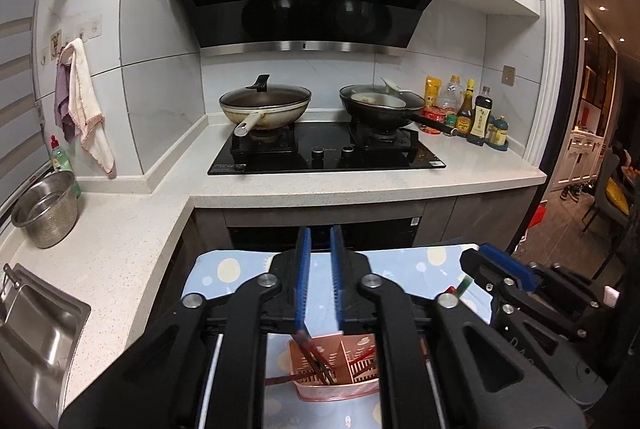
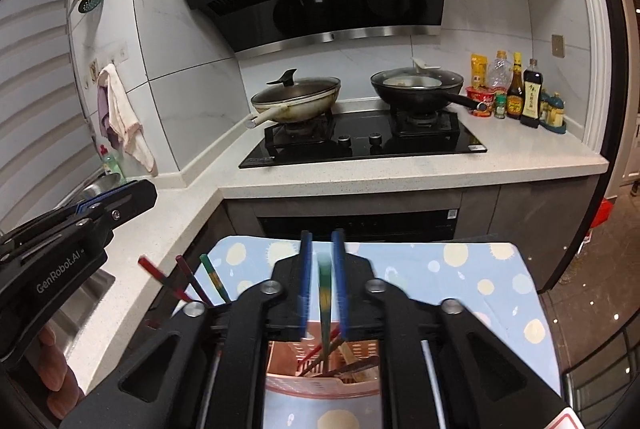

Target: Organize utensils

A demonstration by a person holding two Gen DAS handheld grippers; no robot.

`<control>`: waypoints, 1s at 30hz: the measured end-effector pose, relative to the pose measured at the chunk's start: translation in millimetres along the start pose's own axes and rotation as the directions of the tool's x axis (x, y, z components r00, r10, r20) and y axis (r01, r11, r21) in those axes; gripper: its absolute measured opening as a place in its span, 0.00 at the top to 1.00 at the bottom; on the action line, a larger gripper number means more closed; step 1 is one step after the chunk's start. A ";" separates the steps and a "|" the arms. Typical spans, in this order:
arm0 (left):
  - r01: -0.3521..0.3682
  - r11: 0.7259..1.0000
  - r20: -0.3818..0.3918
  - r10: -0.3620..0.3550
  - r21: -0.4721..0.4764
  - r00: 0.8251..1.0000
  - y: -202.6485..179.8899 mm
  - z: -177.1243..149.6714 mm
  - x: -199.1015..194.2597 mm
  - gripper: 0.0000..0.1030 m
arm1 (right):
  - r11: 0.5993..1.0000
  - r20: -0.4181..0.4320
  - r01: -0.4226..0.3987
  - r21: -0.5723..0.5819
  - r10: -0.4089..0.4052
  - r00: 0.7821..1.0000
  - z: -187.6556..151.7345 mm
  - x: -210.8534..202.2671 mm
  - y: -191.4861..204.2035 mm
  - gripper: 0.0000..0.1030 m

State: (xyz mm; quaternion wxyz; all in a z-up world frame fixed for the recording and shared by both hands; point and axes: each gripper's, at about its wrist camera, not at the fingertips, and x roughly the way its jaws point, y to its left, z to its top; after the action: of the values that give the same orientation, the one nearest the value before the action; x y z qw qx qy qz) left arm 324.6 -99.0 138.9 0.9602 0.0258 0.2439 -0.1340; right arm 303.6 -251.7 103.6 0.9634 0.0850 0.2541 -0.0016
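Blue-padded grippers (image 1: 320,277) (image 2: 322,281) (both tilted down)

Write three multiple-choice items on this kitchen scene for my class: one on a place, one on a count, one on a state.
1. Where does the pink holder stand?
A. in the sink
B. on the blue patterned cloth
C. on the floor

2. How many pans stand on the hob?
A. one
B. two
C. three

3. The cream wok is
A. covered by a lid
B. uncovered
C. upside down

Key: B, the cloth shows all round the holder; B, one pan sits on each burner; A, the dark lid rests on its rim.
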 end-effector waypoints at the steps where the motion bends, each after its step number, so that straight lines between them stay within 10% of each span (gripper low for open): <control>1: -0.006 1.000 0.000 0.006 -0.007 1.000 0.5 -1.2 -2.0 0.74 | 1.000 0.011 0.001 0.004 -0.001 1.000 0.6 -5.0 -0.2 0.61; 14: -0.103 0.995 -0.010 0.103 -0.019 0.995 3.4 -31.9 -51.4 0.24 | 0.995 -0.016 0.070 -0.068 -0.071 0.997 -25.2 -64.4 17.7 0.42; 30: -0.207 0.978 -0.097 0.204 -0.027 0.974 9.9 -98.3 -98.6 0.08 | 0.992 -0.089 0.122 -0.022 -0.123 0.988 -96.1 -109.9 24.4 0.26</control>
State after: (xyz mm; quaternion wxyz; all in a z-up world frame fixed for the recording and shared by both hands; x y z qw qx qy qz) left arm 198.5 -54.0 99.2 0.9566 0.0396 0.2872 -0.0281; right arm 161.9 -216.2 79.2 0.9497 0.0613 0.3020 -0.0549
